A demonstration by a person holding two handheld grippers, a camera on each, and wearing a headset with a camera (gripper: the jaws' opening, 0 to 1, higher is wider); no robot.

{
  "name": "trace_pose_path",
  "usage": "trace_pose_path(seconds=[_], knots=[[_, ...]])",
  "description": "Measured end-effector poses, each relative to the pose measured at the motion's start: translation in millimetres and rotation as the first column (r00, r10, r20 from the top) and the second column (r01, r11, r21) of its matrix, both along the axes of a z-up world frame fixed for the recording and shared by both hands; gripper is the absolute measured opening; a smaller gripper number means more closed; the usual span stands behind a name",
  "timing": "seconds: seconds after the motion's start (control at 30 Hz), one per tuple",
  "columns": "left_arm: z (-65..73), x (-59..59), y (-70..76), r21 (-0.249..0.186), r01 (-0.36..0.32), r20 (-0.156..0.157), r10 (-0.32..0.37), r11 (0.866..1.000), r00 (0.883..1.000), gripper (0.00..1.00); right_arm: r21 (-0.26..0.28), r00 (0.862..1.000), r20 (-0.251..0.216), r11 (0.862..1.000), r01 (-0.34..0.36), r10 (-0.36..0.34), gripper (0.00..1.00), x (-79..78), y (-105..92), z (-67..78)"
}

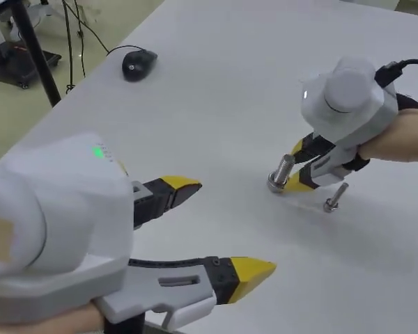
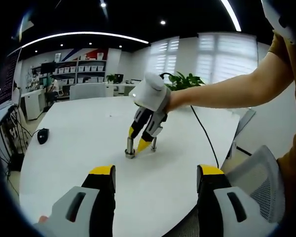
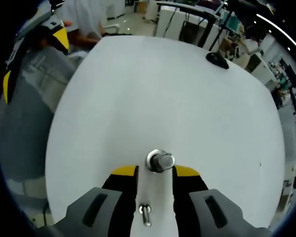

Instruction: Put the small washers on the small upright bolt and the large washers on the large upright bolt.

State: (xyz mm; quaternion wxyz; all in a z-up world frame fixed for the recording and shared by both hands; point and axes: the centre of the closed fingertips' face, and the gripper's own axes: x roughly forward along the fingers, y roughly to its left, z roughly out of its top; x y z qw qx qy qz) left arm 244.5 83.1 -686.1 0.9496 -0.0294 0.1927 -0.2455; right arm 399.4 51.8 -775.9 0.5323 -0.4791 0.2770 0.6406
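Both pairs of jaws are apart and hold nothing. My right gripper [image 3: 156,173] hangs tips-down at the large bolt [image 3: 161,161], which stands on the white table [image 1: 216,83] with the small bolt [image 3: 145,214] just beside it, a pose I judge suited to washer work on that shaft. A ring circles the large bolt's foot, washer or bolt head I cannot tell, and my left gripper [image 1: 218,227] hovers well apart, clear of the work.

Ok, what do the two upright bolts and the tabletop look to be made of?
Large bolt: silvery bare metal, likely steel, with bright glints. Small bolt: the same grey metallic sheen. Tabletop: smooth matte white, perhaps laminate; the look leaves it open.
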Motion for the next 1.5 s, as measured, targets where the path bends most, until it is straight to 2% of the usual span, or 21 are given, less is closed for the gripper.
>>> trace_pose_path(seconds=[0.13,0.33,0.5,0.57,0.63,0.73,0.87,0.9,0.97,1.0,1.03,1.07,1.1,1.13,1.17,1.23,1.3,1.33,1.43,1.47,1.5], knots=[[1.2,-2.0,-1.4,0.015,0.012,0.003,-0.012,1.0,1.0,0.66,0.079,0.998,0.018,0.995,0.054,-0.055,0.29,-5.9,-13.6,13.9],[-1.3,-3.2,-5.8,0.047,0.037,0.01,-0.037,0.998,0.999,0.68,0.19,0.988,0.028,0.971,0.146,-0.154,0.29,-17.2,-47.3,27.4],[-6.3,-5.4,-15.6,0.075,0.087,-0.01,-0.087,0.993,0.996,0.67,0.29,0.971,-0.004,0.929,0.229,-0.238,0.29,-24.6,-69.5,33.2],[-5.8,-4.7,-18.9,0.075,0.093,-0.002,-0.094,0.993,0.996,0.67,0.344,0.967,-0.048,0.905,0.251,-0.251,0.29,-39.6,-71.9,37.9],[-8.5,-3.1,-19.8,0.086,0.09,-0.001,-0.09,0.992,0.996,0.67,0.379,0.968,-0.077,0.891,0.25,-0.239,0.29,-53.8,-72.6,39.7],[-16.8,-1.6,-18.3,0.095,0.09,-0.018,-0.089,0.991,0.996,0.68,0.37,0.962,-0.089,0.888,0.273,-0.258,0.32,-70.3,-80.5,33.8],[-20.7,-3.9,-15.0,0.12,0.097,-0.035,-0.093,0.988,0.995,0.68,0.427,0.95,-0.126,0.849,0.312,-0.286,0.35,-91.9,-85.5,34.0],[-20.7,-3.8,-13.4,0.122,0.09,-0.037,-0.086,0.989,0.996,0.68,0.476,0.937,-0.138,0.808,0.346,-0.321,0.36,-92.6,-85.9,38.6],[-17.9,-3.0,-10.9,0.127,0.077,-0.027,-0.074,0.989,0.997,0.68,0.531,0.915,-0.151,0.75,0.394,-0.374,0.41,-91.7,-90.5,45.4],[-17.0,-2.2,-9.7,0.131,0.068,-0.024,-0.066,0.989,0.998,0.68,0.571,0.9,-0.165,0.706,0.42,-0.403,0.42,-91.9,-94.4,51.6],[-16.2,-1.9,-9.3,0.131,0.065,-0.021,-0.063,0.989,0.998,0.68,0.599,0.894,-0.174,0.676,0.429,-0.413,0.42,-92.7,-96.4,56.3],[-15.7,-1.6,-8.7,0.129,0.059,-0.021,-0.056,0.99,0.998,0.68,0.619,0.868,-0.185,0.631,0.468,-0.462,0.42,-90.5,-103.8,59.9],[-15.3,-1.5,-8.7,0.127,0.056,-0.02,-0.054,0.99,0.998,0.68,0.629,0.861,-0.188,0.615,0.475,-0.473,0.42,-91.4,-106.8,61.6],[-15.6,-1.9,-9.3,0.127,0.06,-0.021,-0.058,0.99,0.998,0.67,0.646,0.853,-0.206,0.588,0.487,-0.479,0.43,-95.8,-109.4,64.5],[-17.1,-2.7,-9.5,0.129,0.063,-0.024,-0.06,0.99,0.998,0.67,0.655,0.851,-0.219,0.575,0.491,-0.478,0.43,-99.5,-110.3,65.2],[-19.4,-4.0,-7.2,0.139,0.056,-0.034,-0.052,0.989,0.998,0.67,0.661,0.852,-0.222,0.569,0.489,-0.475,0.43,-107.2,-112.7,63.4],[-16.1,-4.6,-3.8,0.136,0.036,-0.021,-0.034,0.99,0.999,0.67,0.655,0.826,-0.197,0.556,0.512,-0.528,0.44,-106.2,-120.8,57.9],[-15.2,-4.9,-3.0,0.134,0.033,-0.02,-0.031,0.99,0.999,0.67,0.639,0.821,-0.227,0.556,0.531,-0.524,0.45,-109.0,-122.6,55.3],[-14.5,-5.2,-1.2,0.141,0.029,-0.018,-0.027,0.99,0.999,0.67,0.656,0.794,-0.231,0.512,0.554,-0.562,0.47,-102.3,-132.3,62.4],[-13.7,-5.2,-0.7,0.146,0.029,-0.013,-0.027,0.989,1.0,0.67,0.674,0.771,-0.226,0.475,0.565,-0.596,0.49,-96.1,-138.7,67.3],[-13.1,-5.2,-0.4,0.146,0.028,-0.011,-0.027,0.989,1.0,0.67,0.678,0.767,-0.224,0.469,0.566,-0.602,0.5,-95.0,-140.0,68.2]])
